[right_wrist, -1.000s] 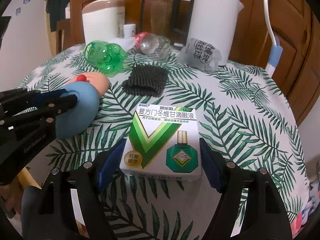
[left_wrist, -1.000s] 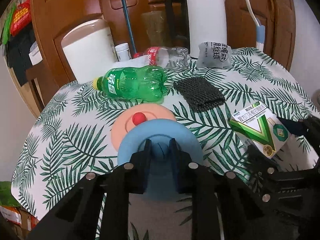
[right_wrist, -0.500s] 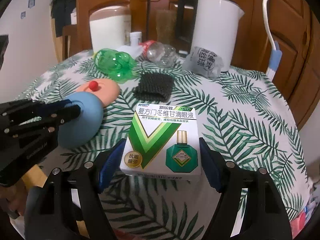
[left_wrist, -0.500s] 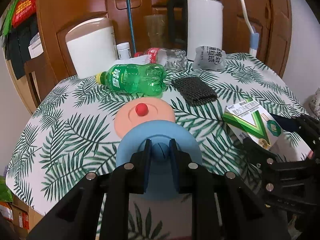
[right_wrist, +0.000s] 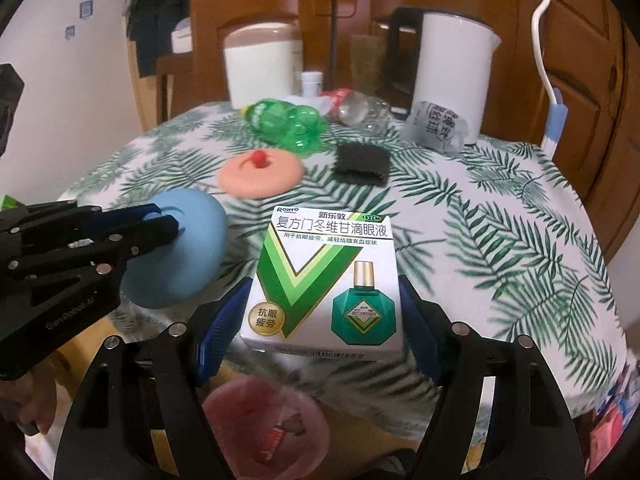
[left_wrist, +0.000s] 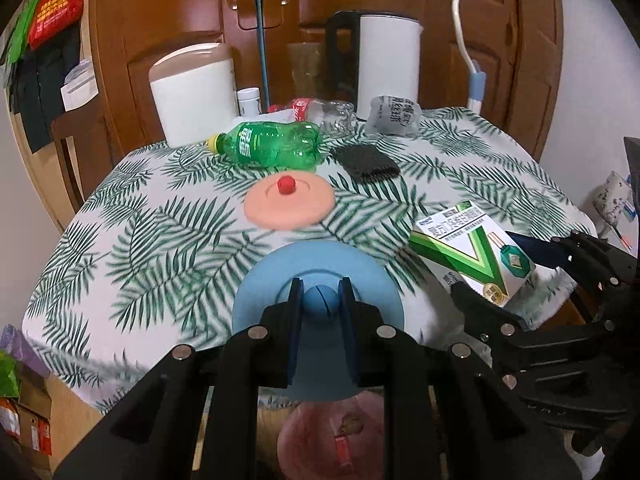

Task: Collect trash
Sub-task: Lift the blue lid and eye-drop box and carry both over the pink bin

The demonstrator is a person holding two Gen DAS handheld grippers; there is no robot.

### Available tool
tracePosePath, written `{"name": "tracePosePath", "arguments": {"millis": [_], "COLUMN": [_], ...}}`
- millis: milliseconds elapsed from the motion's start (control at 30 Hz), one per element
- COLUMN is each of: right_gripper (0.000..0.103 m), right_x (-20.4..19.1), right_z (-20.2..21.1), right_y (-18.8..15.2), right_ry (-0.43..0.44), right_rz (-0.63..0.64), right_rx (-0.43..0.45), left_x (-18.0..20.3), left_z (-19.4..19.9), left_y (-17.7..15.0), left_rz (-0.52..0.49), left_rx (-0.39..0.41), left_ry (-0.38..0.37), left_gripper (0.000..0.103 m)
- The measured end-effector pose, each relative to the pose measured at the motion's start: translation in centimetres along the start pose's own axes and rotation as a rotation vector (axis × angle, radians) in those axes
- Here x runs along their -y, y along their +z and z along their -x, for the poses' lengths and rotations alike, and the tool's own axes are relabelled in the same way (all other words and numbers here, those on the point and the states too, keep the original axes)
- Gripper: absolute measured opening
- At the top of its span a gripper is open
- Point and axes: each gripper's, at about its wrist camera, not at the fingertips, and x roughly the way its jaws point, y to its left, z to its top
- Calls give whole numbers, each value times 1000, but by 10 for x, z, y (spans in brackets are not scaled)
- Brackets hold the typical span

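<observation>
My left gripper (left_wrist: 320, 306) is shut on the knob of a blue round lid (left_wrist: 276, 284), held in the air at the table's near edge; the same blue lid (right_wrist: 188, 248) shows at the left of the right wrist view. My right gripper (right_wrist: 320, 316) grips a white and green eye-drop box (right_wrist: 326, 276) by its two sides, also lifted; this box (left_wrist: 472, 252) appears at the right of the left wrist view. Below both, off the table's edge, stands a pink bin (right_wrist: 256, 428) with some scraps inside.
On the leaf-print tablecloth (left_wrist: 160, 232) lie a peach lid with a red knob (left_wrist: 290, 204), a green bottle (left_wrist: 272, 148), a clear bottle (left_wrist: 324, 112), a dark mesh pad (left_wrist: 366, 162) and a crumpled wrapper (left_wrist: 392, 116). A white kettle (left_wrist: 388, 64) and a white container (left_wrist: 194, 92) stand at the back.
Both grippers have drawn back toward the table's near edge with the blue lid and the box. The pink bin has come into view beneath them.
</observation>
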Motion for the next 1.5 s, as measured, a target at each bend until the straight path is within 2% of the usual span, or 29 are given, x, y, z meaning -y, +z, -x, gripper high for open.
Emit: {"name": "tracePosePath", "arguments": {"millis": [333, 500, 733, 900, 1167, 1500], "right_gripper": [73, 73, 72, 72, 72, 72], "right_x": [-39, -48, -56, -60, -63, -62], "right_z": [23, 20, -6, -39, -90, -128], "right_y": [-47, -66, -104, -135, -178, -205], "right_ry": [66, 82, 100, 113, 119, 119], "right_rz": [26, 30, 28, 23, 20, 22], "right_rx": [-32, -63, -150, -235, -355, -443], "left_x": [7, 9, 9, 5, 1, 0], "left_z": [33, 25, -18, -59, -113, -154], "left_y": [-53, -79, -124, -157, -201, -226], "left_rz": [-14, -17, -16, -4, 2, 1], "left_rx": [-55, -112, -233, -339, -466, -552], "left_ry": [-22, -31, -25, -21, -22, -23], "left_gripper": [18, 18, 18, 18, 18, 18]}}
